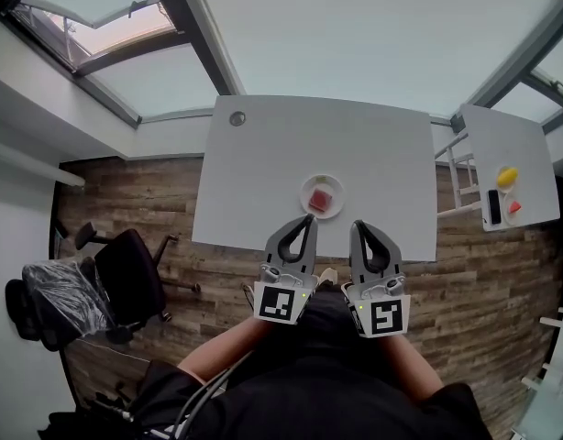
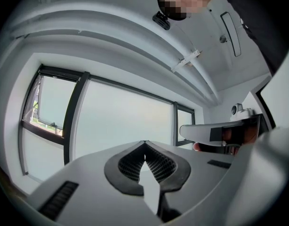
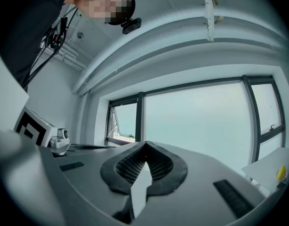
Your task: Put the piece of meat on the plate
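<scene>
A red piece of meat (image 1: pixel 321 198) lies on a small white plate (image 1: pixel 305 191) near the front edge of the white table (image 1: pixel 263 163). My left gripper (image 1: pixel 309 218) and right gripper (image 1: pixel 357 225) hang side by side just short of that edge, close to the person's body, tips toward the plate. Both are shut with nothing between the jaws. In the left gripper view the left gripper (image 2: pixel 144 142) points level at a window, and the right gripper view shows the right gripper (image 3: pixel 145 143) doing the same; neither view shows the plate or the meat.
A second white table (image 1: pixel 524 145) stands at the right with a yellow item (image 1: pixel 507 177), a red item (image 1: pixel 514 206) and a black phone (image 1: pixel 494 206). A black office chair (image 1: pixel 126 278) stands on the wood floor at the left. Large windows lie beyond the table.
</scene>
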Tool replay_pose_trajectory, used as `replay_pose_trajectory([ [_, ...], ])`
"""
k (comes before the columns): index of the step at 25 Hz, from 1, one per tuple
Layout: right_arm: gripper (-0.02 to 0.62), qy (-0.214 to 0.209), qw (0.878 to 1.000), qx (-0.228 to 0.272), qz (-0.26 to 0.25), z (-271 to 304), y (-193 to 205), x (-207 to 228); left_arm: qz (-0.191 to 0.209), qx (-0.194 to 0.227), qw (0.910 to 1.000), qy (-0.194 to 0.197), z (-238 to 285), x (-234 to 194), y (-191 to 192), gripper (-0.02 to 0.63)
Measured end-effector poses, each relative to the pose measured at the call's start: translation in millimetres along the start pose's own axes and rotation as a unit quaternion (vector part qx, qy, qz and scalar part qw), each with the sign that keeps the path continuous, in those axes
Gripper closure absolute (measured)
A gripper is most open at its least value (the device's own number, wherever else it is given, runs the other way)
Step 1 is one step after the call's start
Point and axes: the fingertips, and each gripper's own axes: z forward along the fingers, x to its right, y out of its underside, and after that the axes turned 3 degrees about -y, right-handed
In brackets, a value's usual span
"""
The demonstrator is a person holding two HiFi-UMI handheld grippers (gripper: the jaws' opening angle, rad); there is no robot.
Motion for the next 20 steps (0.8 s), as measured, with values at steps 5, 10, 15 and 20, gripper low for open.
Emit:
replay_pose_trajectory([
  [5,0.592,-0.016,1.0,0.009,-0.001,-0.4,-2.5,-6.4,0.004,0.002,1.0,-0.001,-4.9,7.2,-4.2,0.601],
  [10,0.592,-0.033,0.999,0.006,-0.002,-3.8,-1.4,-15.0,-0.006,-0.01,0.9999,-0.009,-9.6,8.5,3.6,0.601],
  [15,0.592,-0.05,0.999,0.001,-0.01,-5.7,2.2,-18.3,-0.007,-0.012,0.9998,-0.017,-12.7,9.0,5.3,0.601],
  [20,0.592,-0.051,0.999,0.004,-0.007,-8.6,0.5,-14.7,-0.008,-0.011,0.9997,-0.022,-13.3,12.7,5.3,0.602],
])
